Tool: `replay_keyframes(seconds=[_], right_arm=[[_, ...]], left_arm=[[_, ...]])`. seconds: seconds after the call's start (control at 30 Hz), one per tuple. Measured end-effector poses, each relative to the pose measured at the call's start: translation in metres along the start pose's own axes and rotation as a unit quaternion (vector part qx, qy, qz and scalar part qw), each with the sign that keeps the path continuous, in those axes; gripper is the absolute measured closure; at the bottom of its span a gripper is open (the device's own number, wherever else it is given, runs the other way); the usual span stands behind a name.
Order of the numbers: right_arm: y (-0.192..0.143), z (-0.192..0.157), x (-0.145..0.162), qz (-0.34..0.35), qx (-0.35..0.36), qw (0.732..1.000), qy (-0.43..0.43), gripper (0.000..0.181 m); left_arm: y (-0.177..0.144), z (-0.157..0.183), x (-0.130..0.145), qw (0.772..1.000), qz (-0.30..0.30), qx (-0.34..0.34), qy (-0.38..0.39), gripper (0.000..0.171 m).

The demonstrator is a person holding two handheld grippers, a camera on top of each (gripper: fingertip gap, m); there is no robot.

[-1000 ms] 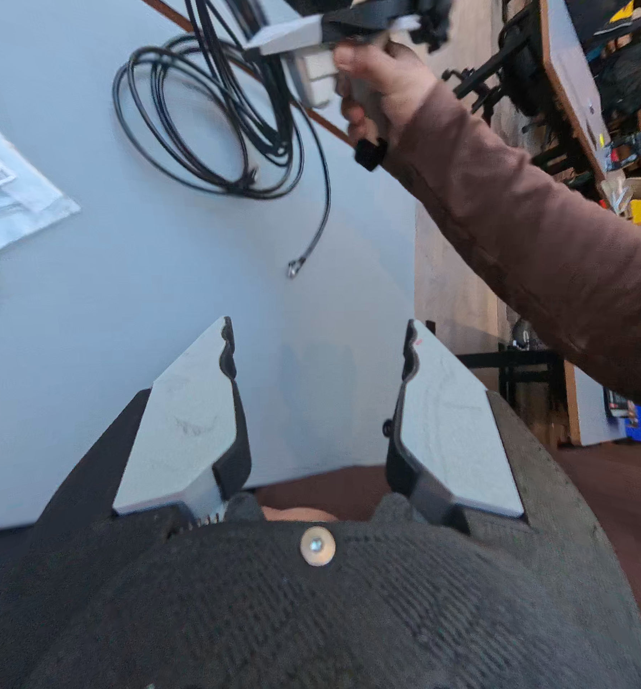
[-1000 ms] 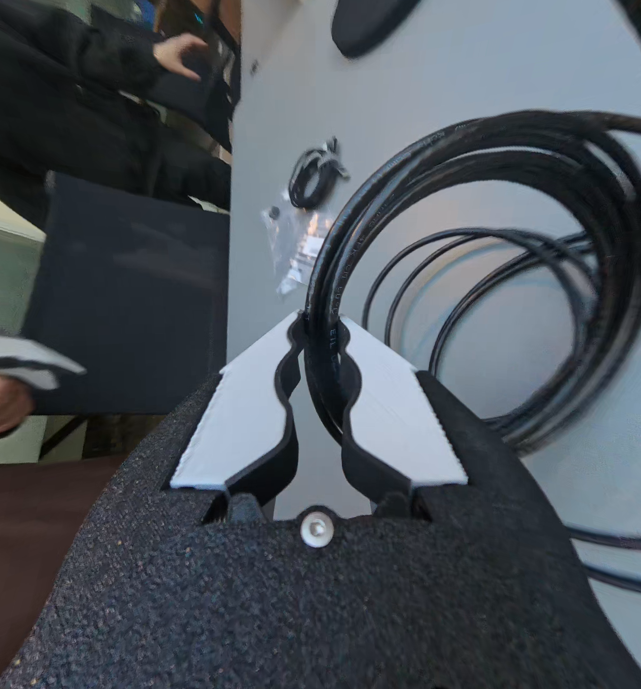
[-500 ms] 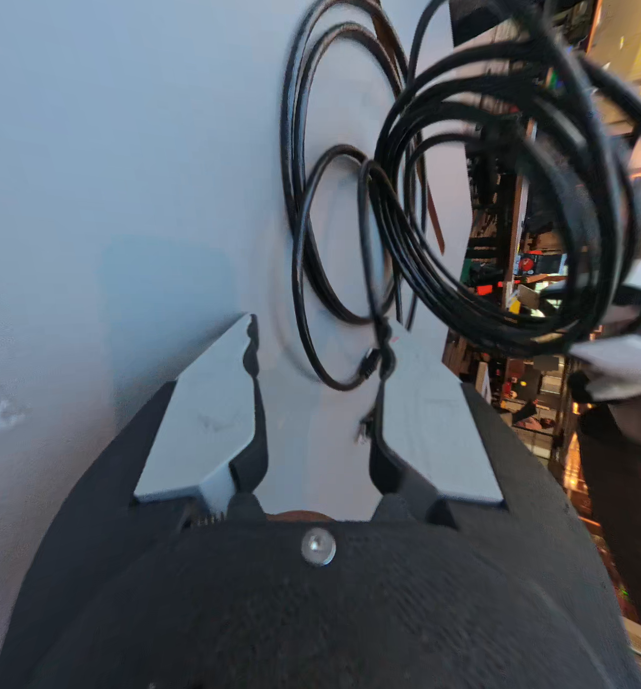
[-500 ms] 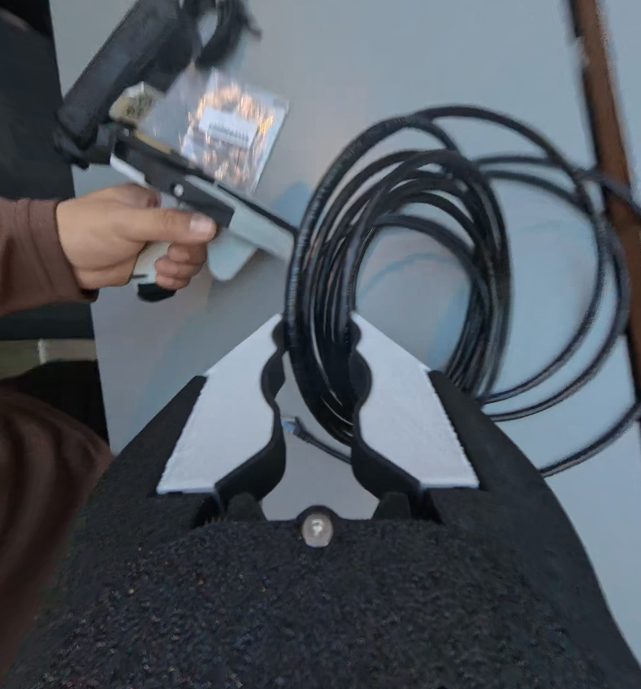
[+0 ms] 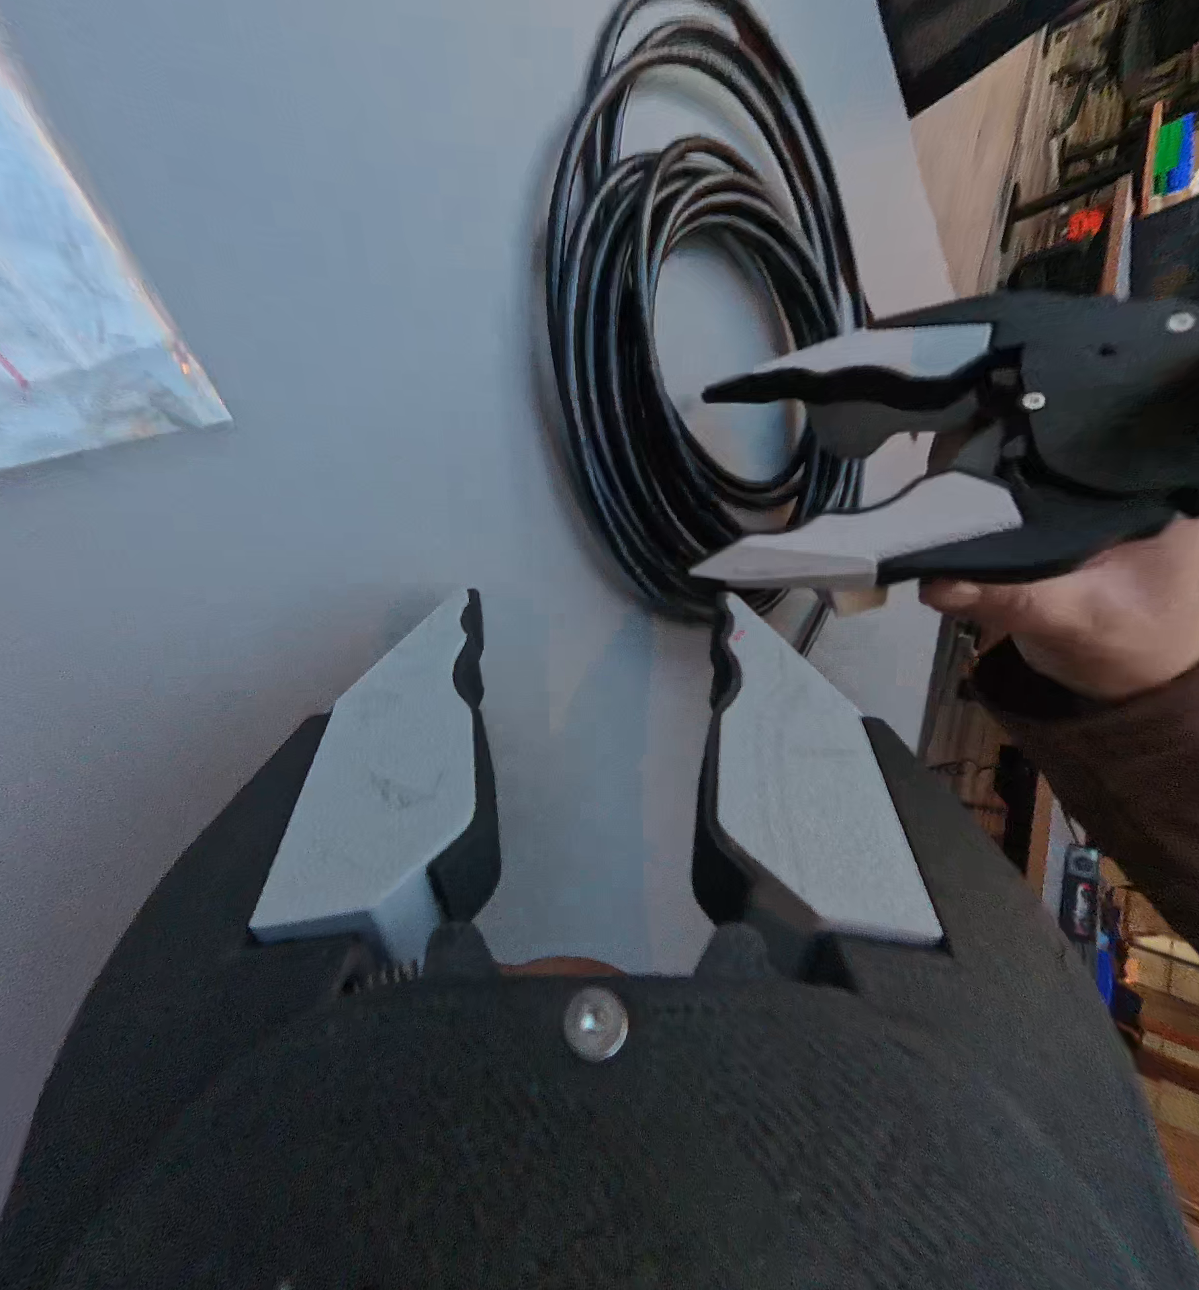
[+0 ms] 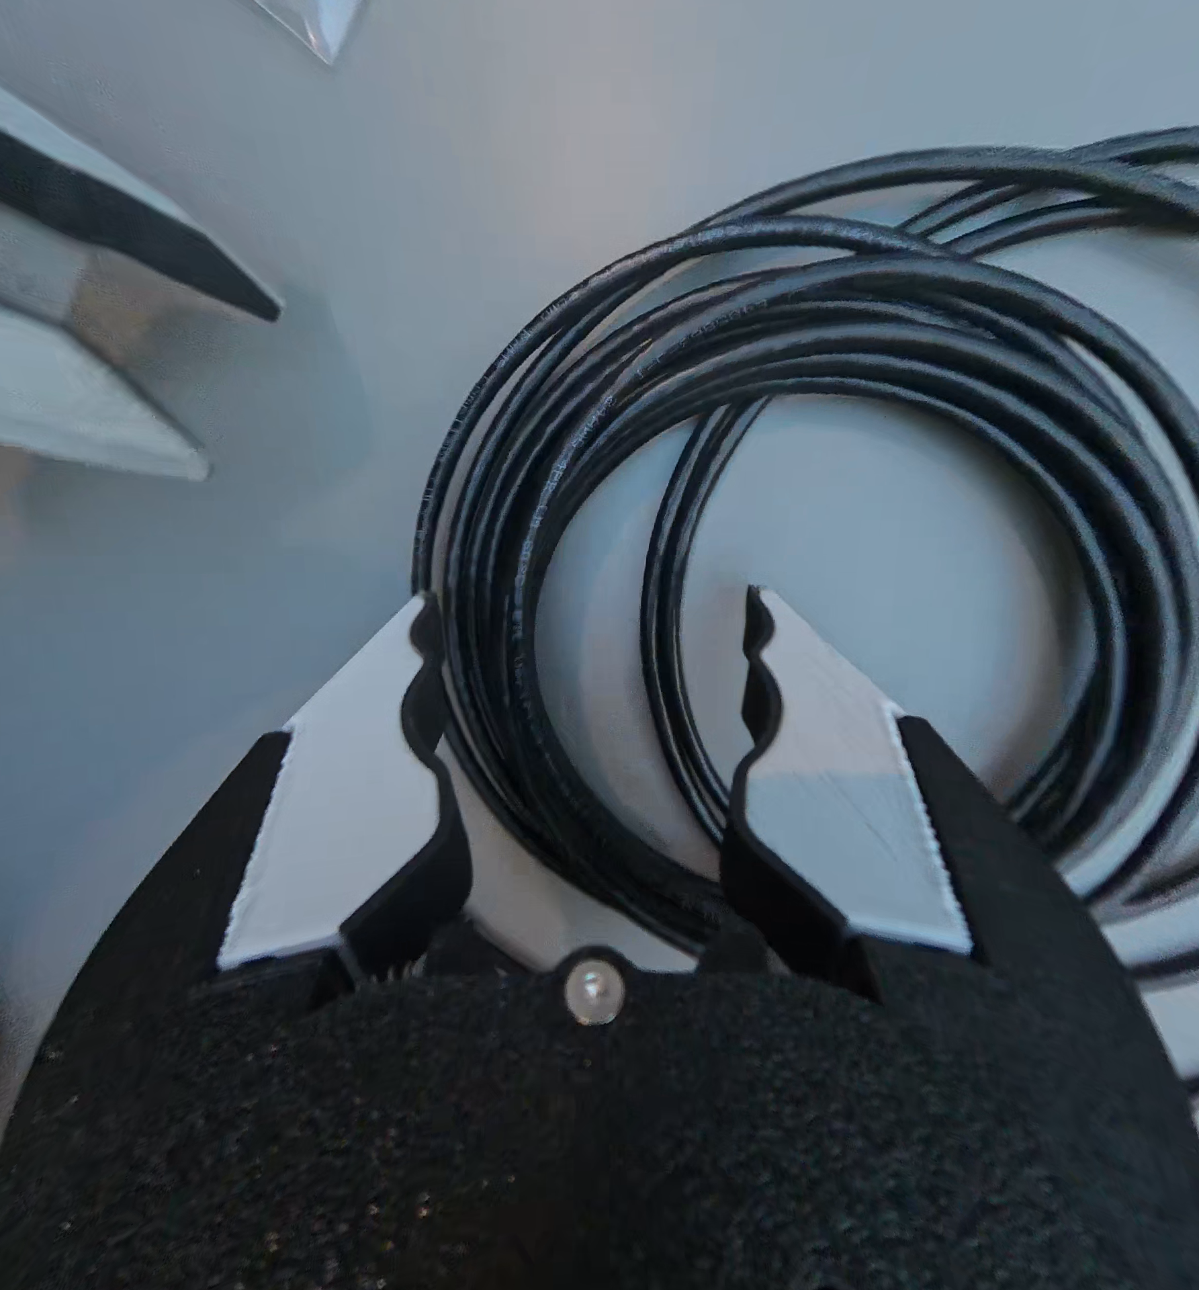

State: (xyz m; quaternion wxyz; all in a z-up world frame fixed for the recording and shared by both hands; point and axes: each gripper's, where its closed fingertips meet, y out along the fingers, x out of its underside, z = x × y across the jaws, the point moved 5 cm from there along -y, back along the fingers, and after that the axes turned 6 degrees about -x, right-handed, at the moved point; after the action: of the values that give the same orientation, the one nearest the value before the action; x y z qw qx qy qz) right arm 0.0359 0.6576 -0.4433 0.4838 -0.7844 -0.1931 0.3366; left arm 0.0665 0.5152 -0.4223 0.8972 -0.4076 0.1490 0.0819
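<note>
Now right tool (image 6: 589, 600) agape, straddling black cable coil (image 6: 861, 335)

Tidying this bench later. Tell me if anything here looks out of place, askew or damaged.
Nothing looks damaged or spilled. The black cable coil lies loosely wound on the grey table, its loops uneven. The open right gripper straddles part of the bundle. The left gripper is open and empty. A clear plastic bag lies apart.

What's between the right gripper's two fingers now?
Right wrist view: several strands of the black cable coil run between the open right gripper, resting on the grey table.
</note>
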Motion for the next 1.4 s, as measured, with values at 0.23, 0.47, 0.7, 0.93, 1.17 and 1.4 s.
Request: replay_keyframes(seconds=[0.23,0.47,0.7,0.93,1.17,1.4], right_arm=[[0.016,-0.027,0.007,0.069,-0.080,0.994,0.035,0.167],[0.028,-0.110,0.052,0.073,-0.150,0.983,0.081,0.177],[0.037,-0.196,0.090,0.001,-0.096,0.994,-0.050,0.167],[0.045,-0.221,0.088,-0.012,-0.061,0.997,-0.046,0.167],[0.060,-0.297,0.120,-0.057,-0.162,0.984,-0.053,0.169],[0.068,-0.347,0.135,-0.069,-0.127,0.988,-0.064,0.168]], left_arm=[[0.003,-0.007,0.015,0.999,-0.017,-0.030,0.014,0.109],[-0.011,0.006,0.071,0.999,-0.038,0.004,-0.032,0.105],[-0.064,0.019,0.151,0.997,-0.025,0.006,-0.074,0.107],[-0.137,0.034,0.233,0.990,-0.048,0.113,-0.064,0.105],[-0.174,-0.003,0.319,0.994,-0.017,0.100,-0.034,0.102],[-0.140,-0.041,0.334,0.976,0.025,0.174,-0.124,0.068]])
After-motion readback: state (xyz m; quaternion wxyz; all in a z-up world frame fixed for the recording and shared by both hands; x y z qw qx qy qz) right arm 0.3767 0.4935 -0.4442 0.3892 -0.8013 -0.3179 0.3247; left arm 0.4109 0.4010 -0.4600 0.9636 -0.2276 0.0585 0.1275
